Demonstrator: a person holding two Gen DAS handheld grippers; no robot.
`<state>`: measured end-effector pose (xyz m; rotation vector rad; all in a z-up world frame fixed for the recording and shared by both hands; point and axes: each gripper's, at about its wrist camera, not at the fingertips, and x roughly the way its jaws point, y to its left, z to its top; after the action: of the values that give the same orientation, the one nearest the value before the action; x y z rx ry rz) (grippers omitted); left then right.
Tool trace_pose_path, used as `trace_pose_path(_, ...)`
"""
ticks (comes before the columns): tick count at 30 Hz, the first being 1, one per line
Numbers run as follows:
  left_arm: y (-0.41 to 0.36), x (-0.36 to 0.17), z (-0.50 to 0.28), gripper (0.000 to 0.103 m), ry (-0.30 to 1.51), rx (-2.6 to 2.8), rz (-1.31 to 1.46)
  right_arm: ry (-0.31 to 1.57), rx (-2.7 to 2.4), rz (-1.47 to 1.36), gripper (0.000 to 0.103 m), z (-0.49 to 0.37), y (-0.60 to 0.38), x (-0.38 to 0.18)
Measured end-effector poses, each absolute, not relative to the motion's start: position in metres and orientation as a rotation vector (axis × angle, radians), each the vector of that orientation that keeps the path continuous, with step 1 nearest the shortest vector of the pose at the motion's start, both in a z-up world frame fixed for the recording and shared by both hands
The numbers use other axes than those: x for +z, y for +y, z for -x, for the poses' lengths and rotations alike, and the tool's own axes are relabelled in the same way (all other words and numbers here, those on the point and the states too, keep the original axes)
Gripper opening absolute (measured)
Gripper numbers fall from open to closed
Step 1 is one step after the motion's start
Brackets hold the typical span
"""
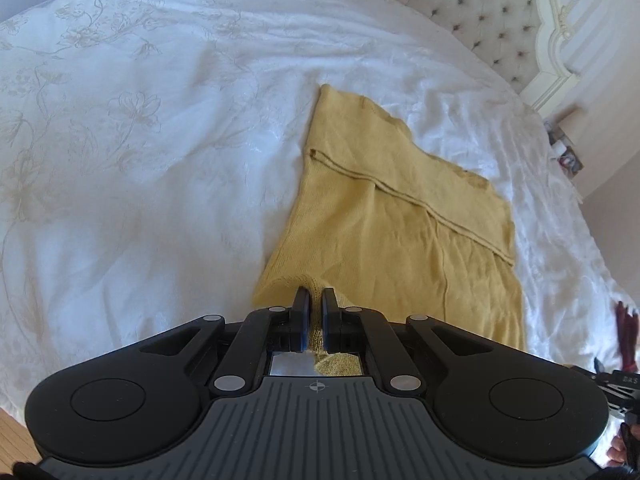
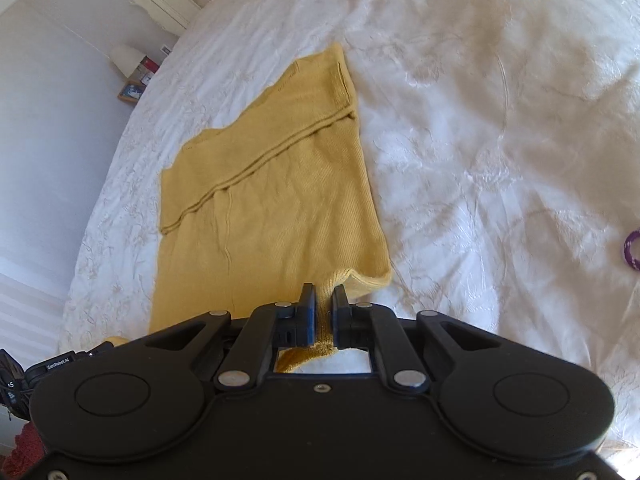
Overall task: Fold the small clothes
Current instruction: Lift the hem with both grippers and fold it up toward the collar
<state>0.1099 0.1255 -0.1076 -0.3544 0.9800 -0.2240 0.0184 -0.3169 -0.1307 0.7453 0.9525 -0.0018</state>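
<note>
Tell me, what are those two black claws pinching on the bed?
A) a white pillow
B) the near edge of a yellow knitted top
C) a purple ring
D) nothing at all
B: the left gripper and right gripper each clamp the hem of the yellow knitted top.

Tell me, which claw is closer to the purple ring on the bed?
Right. The right claw pinches the yellow sweater with the purple ring off to its right; the left claw grips the sweater's other corner, farther away.
</note>
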Motion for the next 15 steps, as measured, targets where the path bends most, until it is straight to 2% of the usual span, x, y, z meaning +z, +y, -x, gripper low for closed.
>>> trace_pose_path(11,0.116,-0.063,-0.223,0.002,0.836,-0.262,0.379,0.790,-0.027,-0.838,0.014,-0.125,-0.341,-0.097)
trace_pose_path(13,0.114,-0.061,-0.246,0.002,0.817,-0.267,0.361,0.767,-0.043,-0.852,0.006,-0.152,-0.346,-0.099)
trace_pose_path(15,0.110,-0.062,-0.268,0.003,0.824,-0.295,0.333,0.758,-0.073,-0.862,0.006,-0.175,-0.351,-0.104)
